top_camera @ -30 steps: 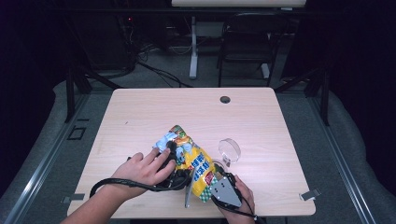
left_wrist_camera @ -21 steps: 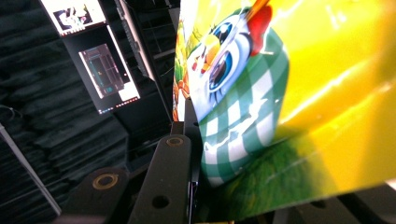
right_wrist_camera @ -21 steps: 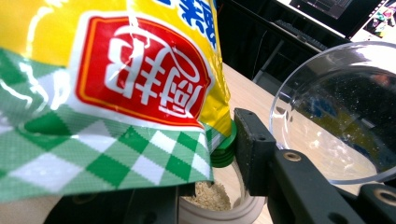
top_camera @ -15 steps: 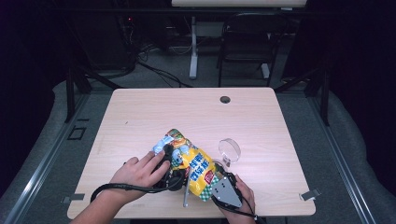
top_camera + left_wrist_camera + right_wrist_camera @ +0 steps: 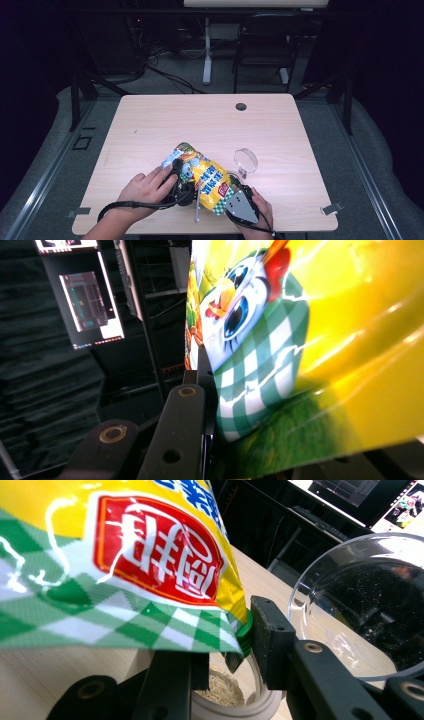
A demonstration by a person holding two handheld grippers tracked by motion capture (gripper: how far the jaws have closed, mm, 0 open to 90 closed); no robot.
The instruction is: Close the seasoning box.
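Note:
A yellow snack bag with green checks and a cartoon face is held tilted above the near part of the table. My left gripper is shut on the bag's upper end, its jaws pressed against the foil. My right gripper is shut on the bag's lower corner, with the green sealed edge pinched between its jaws. Right under that corner stands a white round cup with beige crumbs in it.
A clear round plastic lid or bowl sits just right of the bag, looming close in the right gripper view. A thin grey rod lies near the front edge. A dark cable hole marks the far side.
The left hand and the bag's upper end have sunk slightly toward the near edge. The right hand has stayed put.

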